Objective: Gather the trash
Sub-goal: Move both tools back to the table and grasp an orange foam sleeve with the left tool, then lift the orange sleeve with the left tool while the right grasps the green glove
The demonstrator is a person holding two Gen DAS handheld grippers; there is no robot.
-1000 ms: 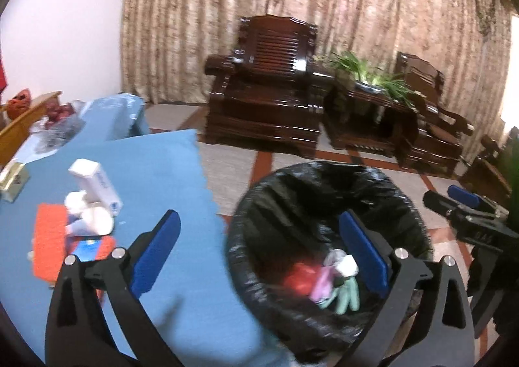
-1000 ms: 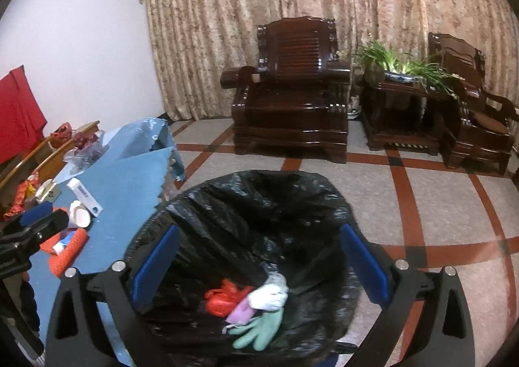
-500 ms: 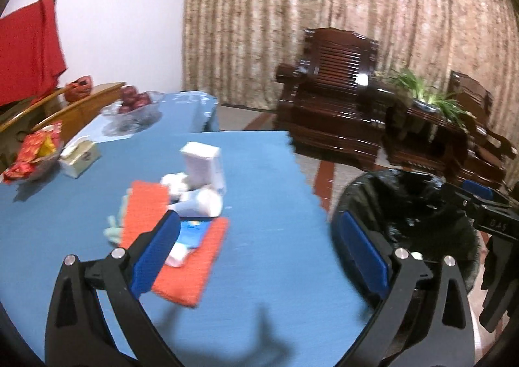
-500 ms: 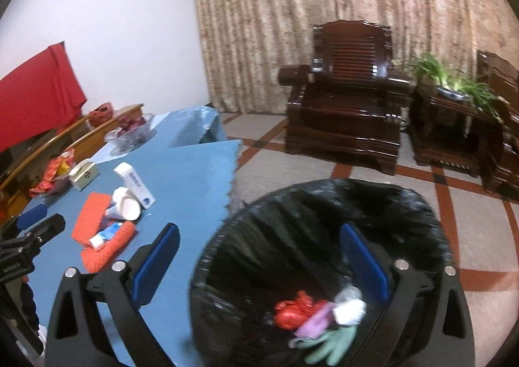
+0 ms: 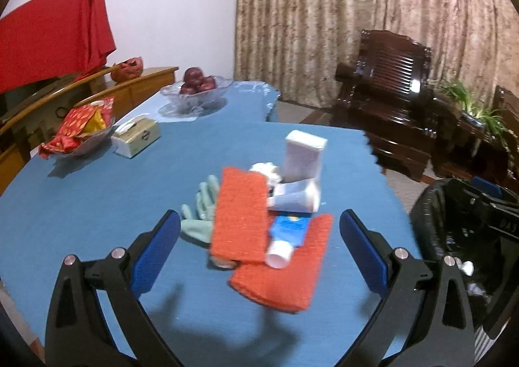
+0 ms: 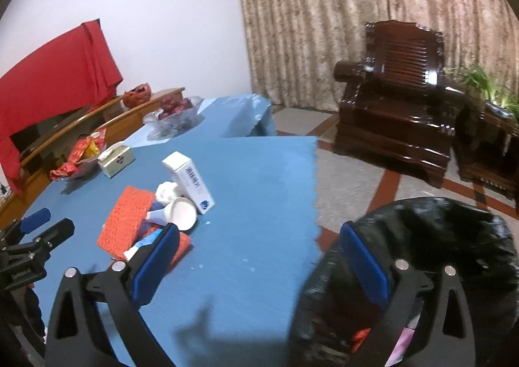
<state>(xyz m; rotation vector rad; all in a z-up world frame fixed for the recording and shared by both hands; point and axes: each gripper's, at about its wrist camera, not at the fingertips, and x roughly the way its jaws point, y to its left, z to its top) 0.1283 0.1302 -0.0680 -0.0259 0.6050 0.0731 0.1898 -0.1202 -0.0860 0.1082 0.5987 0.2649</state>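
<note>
A heap of trash lies on the blue tablecloth (image 5: 97,192): two orange scouring pads (image 5: 240,214), a pale green glove (image 5: 201,208), a white tube (image 5: 296,196), a blue-and-white tube (image 5: 285,237), a white box (image 5: 303,156) and crumpled white paper (image 5: 264,169). My left gripper (image 5: 259,243) hovers open just in front of the heap, holding nothing. The black-bagged bin (image 6: 438,256) stands beside the table's right edge, with trash inside. My right gripper (image 6: 259,256) is open and empty, straddling the table edge and the bin rim. The same heap (image 6: 155,214) lies to its left.
A glass bowl of red fruit (image 5: 196,88), a tissue box (image 5: 136,136) and a dish of red snack packets (image 5: 78,133) sit at the table's far left. A wooden sideboard (image 5: 97,88) with red cloth lies beyond. Dark wooden armchairs (image 6: 399,91) stand on the tiled floor.
Both grippers have swung left, away from over the bin toward the table. The left one now faces the trash heap closely; the right one now sees the table and the bin's rim.
</note>
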